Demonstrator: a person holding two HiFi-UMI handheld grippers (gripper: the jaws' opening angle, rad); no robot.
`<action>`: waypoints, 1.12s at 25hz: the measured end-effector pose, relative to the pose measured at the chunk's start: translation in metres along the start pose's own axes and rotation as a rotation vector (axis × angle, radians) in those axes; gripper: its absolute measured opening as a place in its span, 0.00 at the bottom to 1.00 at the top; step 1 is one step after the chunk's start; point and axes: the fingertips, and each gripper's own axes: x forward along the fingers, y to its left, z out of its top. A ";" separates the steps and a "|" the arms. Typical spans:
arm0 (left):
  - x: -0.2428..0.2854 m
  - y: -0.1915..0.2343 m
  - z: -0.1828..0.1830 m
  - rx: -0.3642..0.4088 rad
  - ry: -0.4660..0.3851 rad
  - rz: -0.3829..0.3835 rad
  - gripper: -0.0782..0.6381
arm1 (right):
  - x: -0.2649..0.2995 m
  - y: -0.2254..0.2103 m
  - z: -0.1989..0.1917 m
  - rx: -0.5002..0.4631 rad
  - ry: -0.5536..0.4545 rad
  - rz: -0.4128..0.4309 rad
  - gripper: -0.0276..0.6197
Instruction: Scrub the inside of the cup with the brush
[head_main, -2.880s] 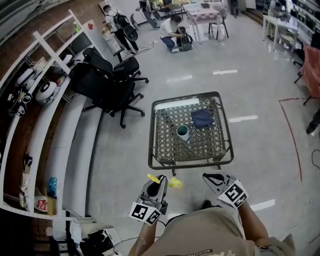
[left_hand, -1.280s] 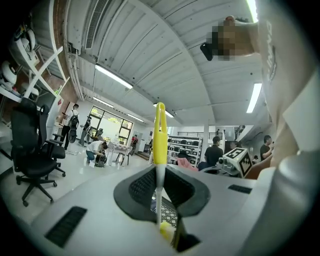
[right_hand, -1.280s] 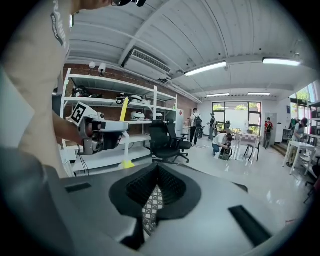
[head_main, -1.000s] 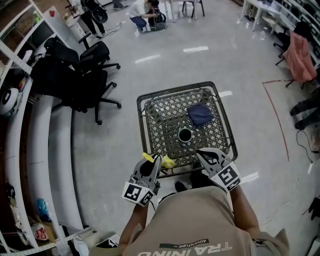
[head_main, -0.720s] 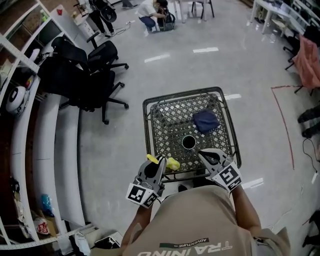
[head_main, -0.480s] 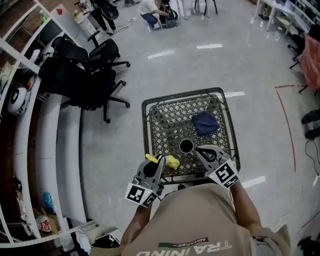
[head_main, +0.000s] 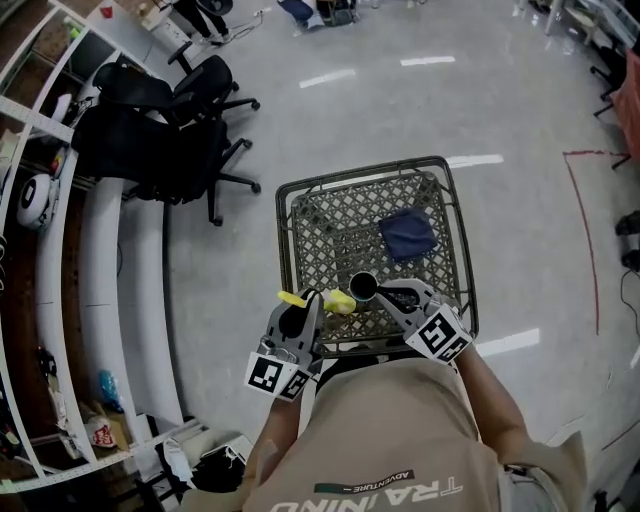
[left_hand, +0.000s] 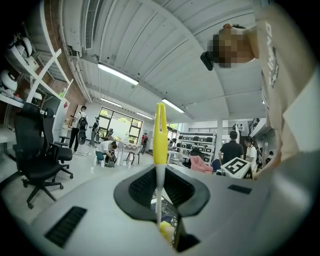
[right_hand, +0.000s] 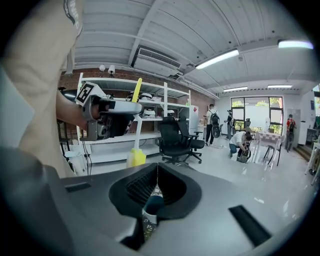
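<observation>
The left gripper (head_main: 308, 302) is clamped on the thin handle of a yellow brush (left_hand: 160, 135), whose head points across toward the right gripper (head_main: 385, 294). The right gripper's jaws are pressed together on nothing. The cup (head_main: 363, 287) stands just off its tips on the wire table (head_main: 330, 235), with a blue cloth (head_main: 407, 235) farther out.

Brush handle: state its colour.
Yellow. The brush shows best in the left gripper view.
</observation>
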 end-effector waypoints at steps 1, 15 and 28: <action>0.002 0.000 0.001 0.001 -0.001 0.002 0.17 | 0.002 -0.001 -0.002 0.006 0.000 0.009 0.07; -0.020 0.014 -0.001 0.003 0.008 -0.015 0.17 | 0.025 0.013 -0.017 0.060 0.021 0.000 0.07; -0.044 0.029 -0.009 -0.050 0.022 0.040 0.17 | 0.049 0.008 -0.087 0.127 0.155 -0.046 0.58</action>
